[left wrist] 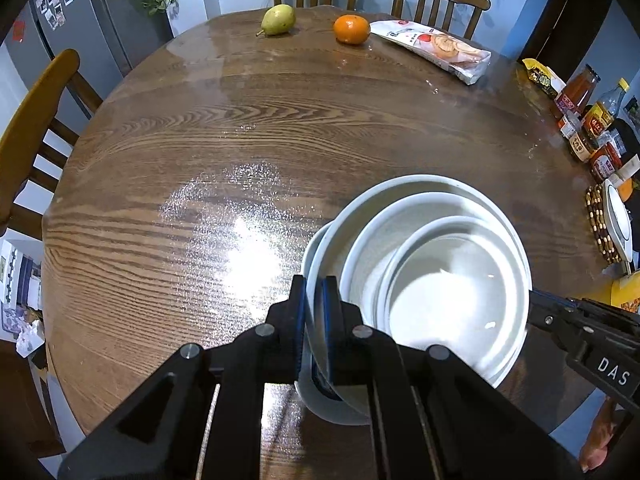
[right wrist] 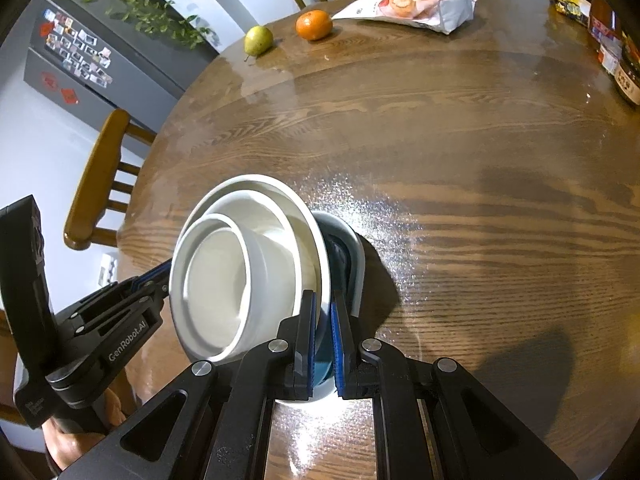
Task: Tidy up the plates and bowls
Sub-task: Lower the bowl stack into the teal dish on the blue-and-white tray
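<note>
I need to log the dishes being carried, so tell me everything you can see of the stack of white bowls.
The stack of white bowls looks like glossy ceramic: at least three nest inside one another, over a lower dish with a dark blue inside. All appear empty. The stack sits tilted above the wooden table. The left gripper and right gripper clamp opposite rims.

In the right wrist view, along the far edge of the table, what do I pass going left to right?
Pear → orange → white snack bag → yellow packet → jars and bottles at the right edge.
</note>
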`<state>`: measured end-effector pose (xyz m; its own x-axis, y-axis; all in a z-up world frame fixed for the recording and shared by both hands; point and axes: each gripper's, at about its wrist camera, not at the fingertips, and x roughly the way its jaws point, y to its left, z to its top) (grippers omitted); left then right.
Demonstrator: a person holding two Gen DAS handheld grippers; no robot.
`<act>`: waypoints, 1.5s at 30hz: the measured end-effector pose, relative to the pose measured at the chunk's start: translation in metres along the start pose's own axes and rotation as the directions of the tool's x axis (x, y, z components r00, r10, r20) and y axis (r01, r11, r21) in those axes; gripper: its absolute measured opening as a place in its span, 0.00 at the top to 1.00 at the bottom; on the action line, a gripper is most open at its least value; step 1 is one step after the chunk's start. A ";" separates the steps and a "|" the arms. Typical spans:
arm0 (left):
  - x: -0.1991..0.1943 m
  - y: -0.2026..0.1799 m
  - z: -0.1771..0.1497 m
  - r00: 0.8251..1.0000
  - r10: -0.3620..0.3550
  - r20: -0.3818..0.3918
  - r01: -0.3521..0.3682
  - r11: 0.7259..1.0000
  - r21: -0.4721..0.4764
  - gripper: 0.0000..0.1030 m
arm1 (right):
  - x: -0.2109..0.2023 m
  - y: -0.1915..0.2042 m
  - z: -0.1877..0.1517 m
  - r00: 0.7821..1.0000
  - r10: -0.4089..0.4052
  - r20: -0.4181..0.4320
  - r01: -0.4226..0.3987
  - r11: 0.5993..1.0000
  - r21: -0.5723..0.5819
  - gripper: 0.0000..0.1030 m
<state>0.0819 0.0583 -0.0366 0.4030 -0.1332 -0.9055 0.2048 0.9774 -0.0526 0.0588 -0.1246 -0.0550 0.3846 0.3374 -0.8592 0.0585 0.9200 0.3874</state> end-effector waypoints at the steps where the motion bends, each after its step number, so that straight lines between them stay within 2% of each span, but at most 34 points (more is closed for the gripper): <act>1: 0.000 0.000 0.001 1.000 0.001 -0.002 -0.001 1.000 0.001 0.97 | 0.000 0.000 0.001 1.000 -0.002 -0.001 0.002 1.000 0.001 0.89; 25: 0.004 0.000 0.006 1.000 0.017 0.013 -0.018 1.000 0.003 0.97 | 0.004 0.001 0.011 1.000 -0.020 -0.007 0.020 1.000 -0.001 0.89; 32: 0.003 0.002 0.006 1.000 -0.005 0.017 0.005 1.000 -0.024 0.96 | 0.004 0.005 0.010 0.999 -0.041 0.013 0.042 0.999 -0.017 0.89; 40: 0.003 0.003 0.005 1.000 -0.011 0.019 0.012 0.999 -0.042 0.91 | 0.002 0.006 0.011 0.996 -0.079 0.039 0.081 0.996 -0.046 0.89; 45: 0.003 0.008 0.003 1.000 -0.007 0.021 0.008 0.998 -0.055 0.77 | 0.001 0.007 0.011 0.993 -0.105 0.052 0.108 0.992 -0.065 0.89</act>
<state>0.0873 0.0651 -0.0384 0.4203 -0.1437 -0.8959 0.1587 0.9838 -0.0834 0.0694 -0.1195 -0.0494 0.4235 0.2281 -0.8767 0.0403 0.9621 0.2698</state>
